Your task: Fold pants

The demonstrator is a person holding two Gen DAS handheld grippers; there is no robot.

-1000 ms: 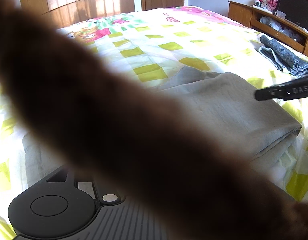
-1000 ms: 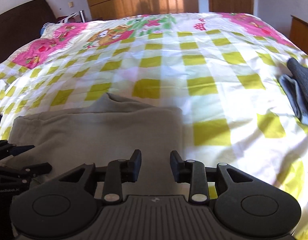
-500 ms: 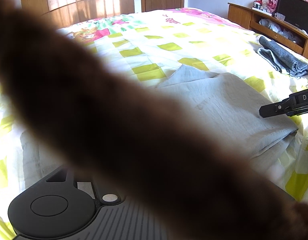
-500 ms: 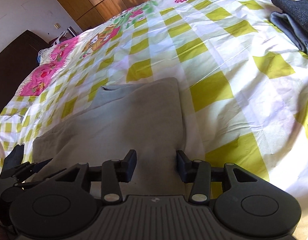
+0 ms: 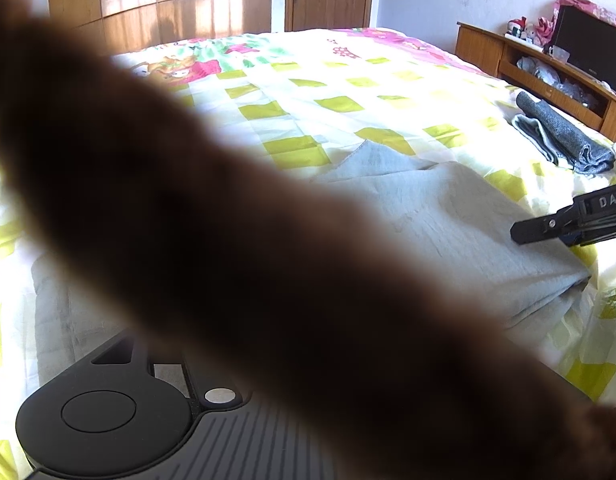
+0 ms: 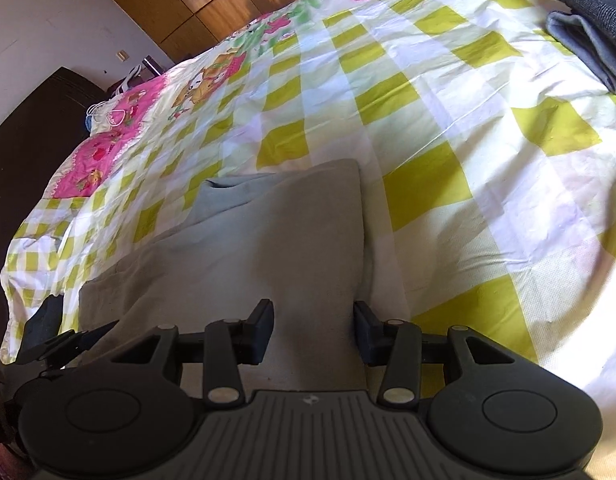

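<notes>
As before, pants (image 6: 268,240) folded flat

The pants (image 6: 276,248) lie on the bed (image 6: 448,128), folded clothes (image 6: 592,20) well apart (far right).

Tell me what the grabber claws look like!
The right gripper is black plastic: two blocky fingers on thin bars, two big round discs, silver rivets and a ribbed grey middle plate. The left gripper has the same disc, rivet and ribs, but a blurry brown thing hides its fingers. White letters "DAS" mark the right one's side.
</notes>
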